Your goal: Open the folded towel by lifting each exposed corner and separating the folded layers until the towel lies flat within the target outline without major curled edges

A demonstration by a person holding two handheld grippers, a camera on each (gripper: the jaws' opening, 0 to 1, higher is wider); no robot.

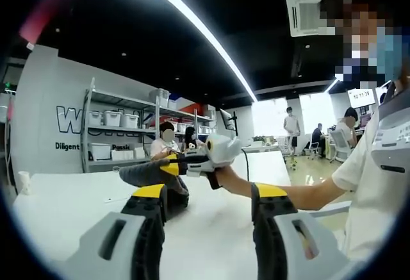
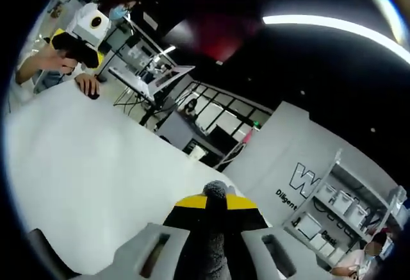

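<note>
Progress: early, judging by the cloth. Hangs as a grey towel [image 1: 150,172] in one bunched roll from the right gripper [image 1: 172,164], raised above the white table [image 1: 70,203] with its lower end drooping toward the surface; cannot tell whether that end touches. Shows no spread layer and no flat panel anywhere.

In the right gripper view, confirms the hold: right gripper [image 2: 216,203] clamped tight on a thick wad of the towel [image 2: 216,245], yellow-tipped jaws pressed against the fabric from both sides, more than a single corner by the look of the bulk.

In the left gripper view, finds the left gripper [image 1: 210,193] with its jaws spread wide and nothing between them, level with the towel but well apart from it. Across the table [image 2: 96,164] in the right gripper view, appears again as the left gripper [image 2: 77,46], raised in the person's hand.

Leaves nearly everything to do: setting the bundle down, catching a free corner with the idle tool, peeling the folds apart, smoothing edges. Cannot make out any target outline on the table from here.
</note>
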